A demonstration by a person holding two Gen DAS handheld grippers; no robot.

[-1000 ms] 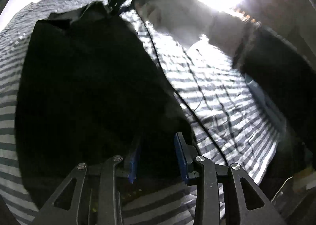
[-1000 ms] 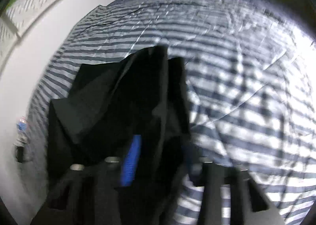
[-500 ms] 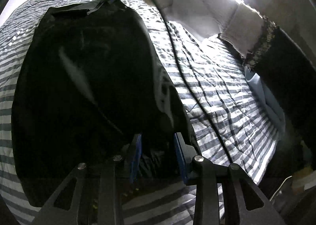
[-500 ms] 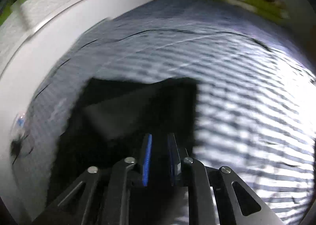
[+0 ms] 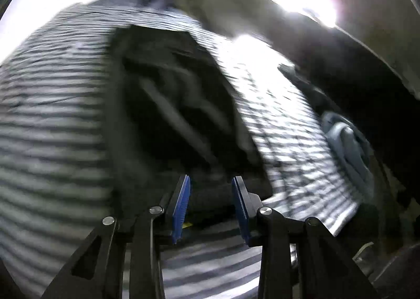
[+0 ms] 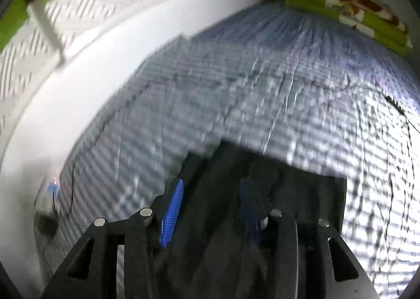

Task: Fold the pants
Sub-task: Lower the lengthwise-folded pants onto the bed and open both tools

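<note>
My left tool (image 5: pixel 211 202) stands with its blue pads apart and nothing clamped, hovering over the near edge of the black fabric pants (image 5: pixel 178 105), which lie as a flat dark rectangle on the grey-and-white striped bed cover (image 5: pixel 52 120). My right tool (image 6: pixel 210 209) is opening, its pads off the cloth over the far end of the pants (image 6: pixel 302 194); I judge a fold has just been laid and both ends let go so it settles flat.

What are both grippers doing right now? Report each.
Left gripper: jaws open, nothing gripped; the black pants lie ahead on the striped bedding.
Right gripper: jaws opening, pads off the pants beneath them.
</note>
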